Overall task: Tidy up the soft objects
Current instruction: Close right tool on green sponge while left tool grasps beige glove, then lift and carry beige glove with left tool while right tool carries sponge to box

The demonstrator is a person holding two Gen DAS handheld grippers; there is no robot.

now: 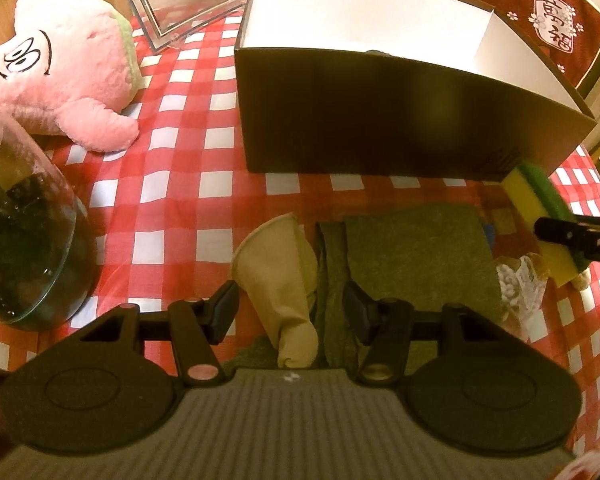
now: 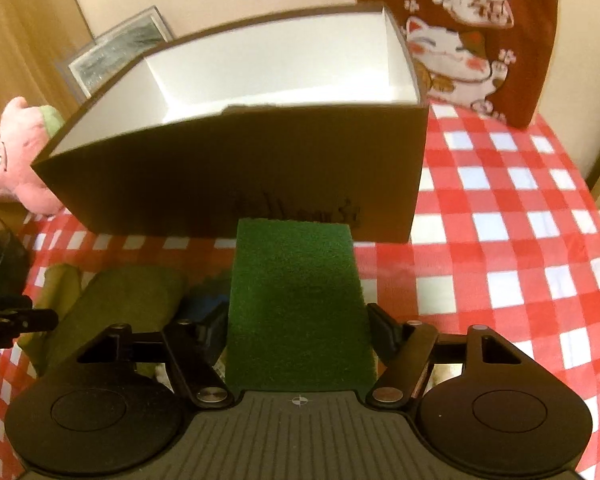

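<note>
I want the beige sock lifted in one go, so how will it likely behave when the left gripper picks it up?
The beige sock looks thin and crumpled between the open left gripper fingers, so it will probably droop limply. It seems light and unlikely to roll. It touches the green cloth, which might drag along.
</note>
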